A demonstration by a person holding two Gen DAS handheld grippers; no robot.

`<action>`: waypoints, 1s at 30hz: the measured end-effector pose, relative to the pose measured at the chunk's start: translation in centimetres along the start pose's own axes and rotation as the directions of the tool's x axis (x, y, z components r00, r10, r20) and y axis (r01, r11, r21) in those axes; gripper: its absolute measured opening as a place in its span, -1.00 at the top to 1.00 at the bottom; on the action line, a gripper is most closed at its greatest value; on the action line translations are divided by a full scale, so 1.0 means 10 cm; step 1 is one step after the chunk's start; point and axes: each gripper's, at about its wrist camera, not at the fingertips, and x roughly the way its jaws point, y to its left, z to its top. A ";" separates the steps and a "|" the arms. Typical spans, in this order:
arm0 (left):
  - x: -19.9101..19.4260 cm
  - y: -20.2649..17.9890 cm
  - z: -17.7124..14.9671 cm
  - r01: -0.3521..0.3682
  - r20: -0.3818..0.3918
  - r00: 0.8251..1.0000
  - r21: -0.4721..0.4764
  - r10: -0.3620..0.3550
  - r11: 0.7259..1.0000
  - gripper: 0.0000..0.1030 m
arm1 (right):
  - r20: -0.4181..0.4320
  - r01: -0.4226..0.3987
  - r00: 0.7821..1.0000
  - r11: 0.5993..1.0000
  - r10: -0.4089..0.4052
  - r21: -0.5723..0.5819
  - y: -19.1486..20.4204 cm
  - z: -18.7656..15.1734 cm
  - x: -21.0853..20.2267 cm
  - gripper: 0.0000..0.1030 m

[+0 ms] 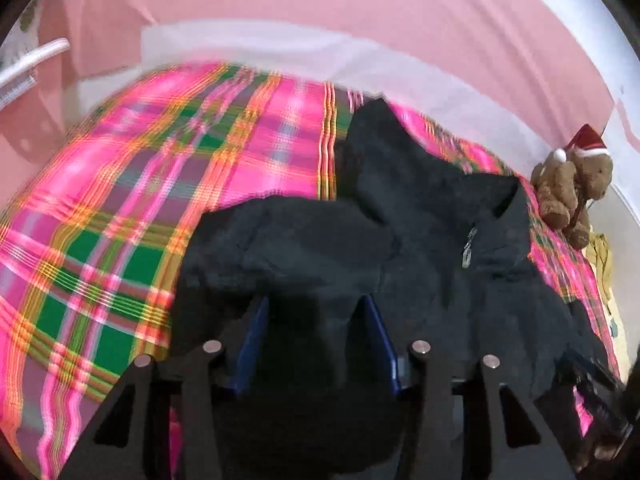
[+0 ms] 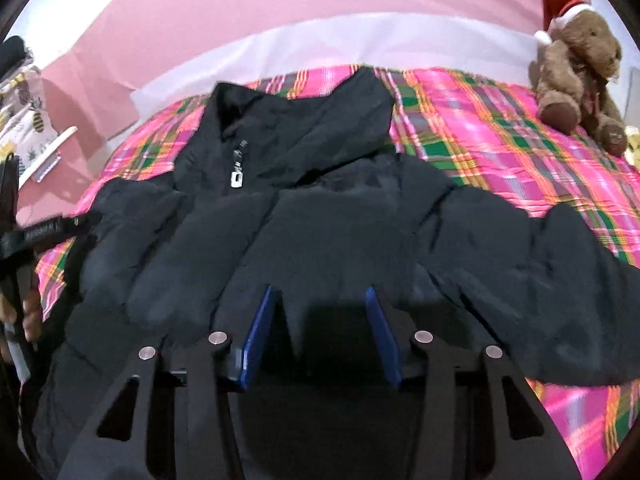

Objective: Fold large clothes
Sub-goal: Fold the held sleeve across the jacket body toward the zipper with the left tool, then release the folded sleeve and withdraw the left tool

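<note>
**Jacket position and jaw state on the bed**

Jacket [image 2: 320, 240], black and padded, lies spread front-up on the plaid bedspread [image 2: 500, 128], which covers the bed. We see its stand-up collar pointing toward the pink wall [image 2: 280, 0], with the silver zipper pull [image 2: 238, 170] just below the collar. One sleeve extends to the right in the right wrist view.

Left gripper [image 1: 316, 304]: we see the jaws spread wide, the two blue pads on either side of a raised hump of jacket fabric. The fabric sits between the pads; we cannot tell whether it is pinched. The left wrist view is motion-blurred across the bedspread.

Right gripper [image 2: 320, 296]: the jaws stand wide apart, poised over the lower body of the jacket. A fold of fabric lies between the blue pads, but they do not close on it.

In the right wrist view, the left gripper's black frame appears at the far left edge, beside the jacket's other sleeve.

A brown teddy bear [image 2: 580, 76] in a red Santa hat sits on the bedspread, well apart from the jacket.
</note>
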 end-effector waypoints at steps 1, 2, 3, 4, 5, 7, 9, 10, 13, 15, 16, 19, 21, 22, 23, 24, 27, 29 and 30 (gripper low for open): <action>0.11 -0.03 -0.04 -0.013 -0.014 1.000 0.015 0.013 1.000 0.03 | -0.014 0.025 1.000 1.000 -0.025 -0.002 -0.02 0.02 0.11 0.07; 0.20 -0.07 -0.10 -0.023 -0.022 0.999 0.033 0.024 0.999 0.02 | -0.025 0.048 0.999 0.999 -0.048 -0.009 -0.06 0.03 0.21 0.07; 0.26 -0.13 -0.13 -0.033 -0.017 0.999 0.052 0.034 0.998 0.02 | -0.034 0.064 0.997 0.998 -0.064 -0.018 -0.09 0.03 0.31 0.07; 0.30 -0.17 -0.15 -0.047 -0.005 0.999 0.071 0.047 0.996 0.02 | -0.041 0.074 0.996 0.997 -0.075 -0.028 -0.11 0.03 0.40 0.07; 0.33 -0.21 -0.17 -0.061 0.004 0.998 0.086 0.060 0.994 0.02 | -0.043 0.081 0.996 0.996 -0.083 -0.030 -0.13 0.03 0.46 0.07; 0.36 -0.29 -0.17 -0.082 0.007 0.997 0.110 0.082 0.991 0.02 | -0.043 0.099 0.994 0.995 -0.100 -0.035 -0.13 0.02 0.51 0.07; 0.34 -0.27 -0.15 -0.079 -0.002 0.997 0.113 0.080 0.990 0.02 | -0.048 0.114 0.992 0.992 -0.117 -0.046 -0.11 0.03 0.50 0.07; 0.31 -0.26 -0.13 -0.075 -0.009 0.997 0.114 0.076 0.991 0.02 | -0.055 0.114 0.992 0.993 -0.116 -0.037 -0.11 0.04 0.46 0.07; 0.06 -0.20 -0.09 -0.042 0.014 0.999 0.116 0.041 0.992 0.03 | -0.024 0.104 0.994 0.995 -0.104 0.002 -0.11 0.11 0.20 0.07; -0.10 -0.15 -0.01 -0.035 0.060 0.998 0.115 0.028 0.993 0.03 | 0.021 0.107 0.994 0.994 -0.107 -0.001 -0.10 0.19 0.08 0.07; -0.13 -0.12 0.04 -0.055 0.078 0.996 0.116 0.046 0.992 0.03 | 0.027 0.109 0.994 0.994 -0.109 -0.006 -0.08 0.25 0.08 0.07; 0.03 0.01 0.15 -0.097 0.062 0.994 0.088 0.092 0.991 0.03 | -0.012 0.100 0.995 0.995 -0.101 -0.010 -0.05 0.31 0.32 0.07; 0.26 0.09 0.10 -0.110 0.018 0.994 0.079 0.109 0.991 0.01 | -0.037 0.099 0.994 0.995 -0.099 -0.008 -0.09 0.25 0.53 0.06; 0.33 0.10 0.04 -0.112 0.013 0.994 0.091 0.112 0.989 0.00 | -0.031 0.087 0.996 0.996 -0.086 0.003 -0.12 0.21 0.58 0.06; 0.37 0.10 -0.01 -0.117 0.028 0.993 0.102 0.114 0.988 -0.01 | -0.020 0.082 0.996 0.997 -0.081 0.013 -0.14 0.18 0.60 0.06; 0.38 0.08 -0.04 -0.123 0.043 0.992 0.107 0.119 0.987 -0.01 | -0.011 0.086 0.996 0.996 -0.086 0.011 -0.14 0.16 0.61 0.06; 0.42 0.07 -0.05 -0.134 0.056 0.990 0.103 0.129 0.986 -0.01 | -0.001 0.110 0.994 0.994 -0.110 -0.009 -0.09 0.12 0.65 0.05; 0.44 0.08 -0.05 -0.139 0.062 0.989 0.108 0.133 0.984 -0.01 | 0.002 0.118 0.993 0.993 -0.118 -0.014 -0.06 0.13 0.66 0.05; 0.43 0.06 -0.06 -0.142 0.066 0.989 0.110 0.135 0.984 0.00 | 0.001 0.119 0.993 0.993 -0.119 -0.016 -0.06 0.13 0.66 0.05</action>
